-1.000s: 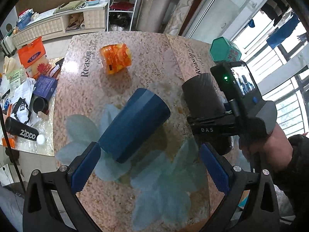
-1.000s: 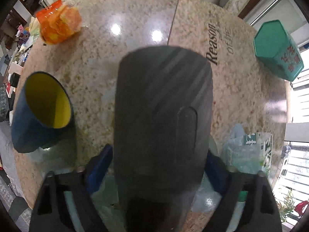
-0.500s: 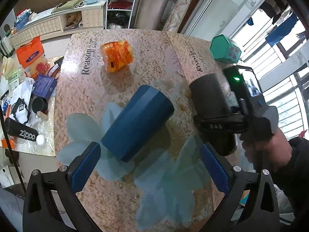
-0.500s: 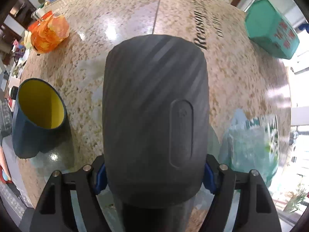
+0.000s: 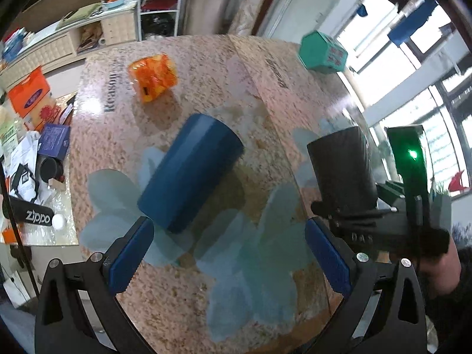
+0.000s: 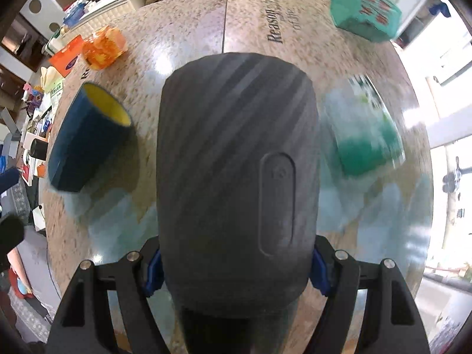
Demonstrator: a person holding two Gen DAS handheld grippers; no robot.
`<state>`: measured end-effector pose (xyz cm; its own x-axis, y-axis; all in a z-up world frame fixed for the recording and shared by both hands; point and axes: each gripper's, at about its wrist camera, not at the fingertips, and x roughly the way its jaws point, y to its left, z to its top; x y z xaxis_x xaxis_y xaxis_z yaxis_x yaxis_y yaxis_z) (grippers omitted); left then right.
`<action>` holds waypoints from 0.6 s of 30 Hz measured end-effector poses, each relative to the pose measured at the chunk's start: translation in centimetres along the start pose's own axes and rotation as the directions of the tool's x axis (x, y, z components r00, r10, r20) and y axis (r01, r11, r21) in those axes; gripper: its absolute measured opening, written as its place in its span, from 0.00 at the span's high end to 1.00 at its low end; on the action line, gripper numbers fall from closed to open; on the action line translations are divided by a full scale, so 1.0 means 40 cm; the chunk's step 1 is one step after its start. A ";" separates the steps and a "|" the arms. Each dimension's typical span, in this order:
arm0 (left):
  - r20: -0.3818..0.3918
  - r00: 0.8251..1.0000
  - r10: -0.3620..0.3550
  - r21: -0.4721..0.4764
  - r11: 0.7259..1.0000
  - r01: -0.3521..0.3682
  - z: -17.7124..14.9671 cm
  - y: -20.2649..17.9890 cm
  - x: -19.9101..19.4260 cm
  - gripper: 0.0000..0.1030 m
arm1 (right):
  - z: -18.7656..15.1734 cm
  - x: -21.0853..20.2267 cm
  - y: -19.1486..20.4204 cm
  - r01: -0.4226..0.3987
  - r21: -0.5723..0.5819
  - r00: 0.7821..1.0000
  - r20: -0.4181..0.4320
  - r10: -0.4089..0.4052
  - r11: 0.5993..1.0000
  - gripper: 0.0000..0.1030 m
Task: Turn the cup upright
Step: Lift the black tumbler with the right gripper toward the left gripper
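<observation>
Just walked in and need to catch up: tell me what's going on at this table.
A person holds a gripper in each hand. The right gripper is clamped on a dark ribbed cup, held above the table. The left gripper is open, its fingers either side of the near end of a blue cup, which lies on its side. An orange packet and a green box sit farther back.

left tongs (image 5: 229, 249): spread wide, empty | right tongs (image 6: 236, 268): clamped on black cup (image 6: 237, 177)
</observation>
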<state>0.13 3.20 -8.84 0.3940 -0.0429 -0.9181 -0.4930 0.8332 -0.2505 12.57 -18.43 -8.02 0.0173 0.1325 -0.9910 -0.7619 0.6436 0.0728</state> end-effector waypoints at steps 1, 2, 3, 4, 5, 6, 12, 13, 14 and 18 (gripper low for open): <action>-0.006 1.000 -0.001 0.010 1.000 0.001 -0.003 -0.005 0.003 0.00 | -0.024 -0.004 -0.004 0.001 0.009 1.000 0.000 -0.001 1.000 0.28; -0.015 1.000 -0.004 0.026 1.000 0.004 -0.010 -0.015 0.007 0.00 | -0.043 0.001 -0.009 0.003 0.018 1.000 -0.003 -0.003 1.000 0.28; -0.021 1.000 -0.006 0.035 0.999 0.007 -0.015 -0.021 0.010 0.00 | -0.069 0.001 -0.016 0.005 0.028 1.000 -0.007 -0.005 1.000 0.27; -0.026 1.000 -0.010 0.043 0.999 0.011 -0.020 -0.026 0.011 0.00 | -0.082 -0.001 -0.019 0.006 0.033 1.000 -0.012 -0.006 0.999 0.27; -0.030 0.999 -0.013 0.051 0.999 0.015 -0.025 -0.032 0.012 0.00 | -0.102 0.002 -0.024 0.009 0.036 1.000 -0.017 -0.009 0.999 0.27; -0.036 0.999 -0.014 0.060 0.998 0.016 -0.032 -0.038 0.014 0.00 | -0.116 0.008 -0.024 0.014 0.037 1.000 -0.021 -0.013 0.999 0.28; -0.044 0.999 -0.011 0.085 0.996 0.015 -0.059 -0.052 0.012 0.00 | -0.167 0.020 -0.033 0.037 0.037 0.998 -0.043 -0.035 0.999 0.28; -0.044 0.999 -0.009 0.086 0.996 0.013 -0.061 -0.051 0.011 0.00 | -0.175 0.016 -0.030 0.043 0.031 0.998 -0.044 -0.042 0.999 0.27; -0.046 0.999 -0.007 0.087 0.996 0.011 -0.064 -0.051 0.011 0.00 | -0.180 0.018 -0.036 0.047 0.026 0.998 -0.046 -0.046 0.999 0.27; -0.058 0.998 -0.002 0.083 0.997 0.007 -0.074 -0.047 0.015 0.00 | -0.197 0.036 -0.061 0.045 0.027 0.998 -0.055 -0.044 0.999 0.27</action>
<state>-1.00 -0.05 -9.84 0.3497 -0.0766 -0.9337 -0.4241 0.8757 -0.2307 9.36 -25.75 -10.49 0.0151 0.0627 -0.9979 -0.7427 0.6689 0.0308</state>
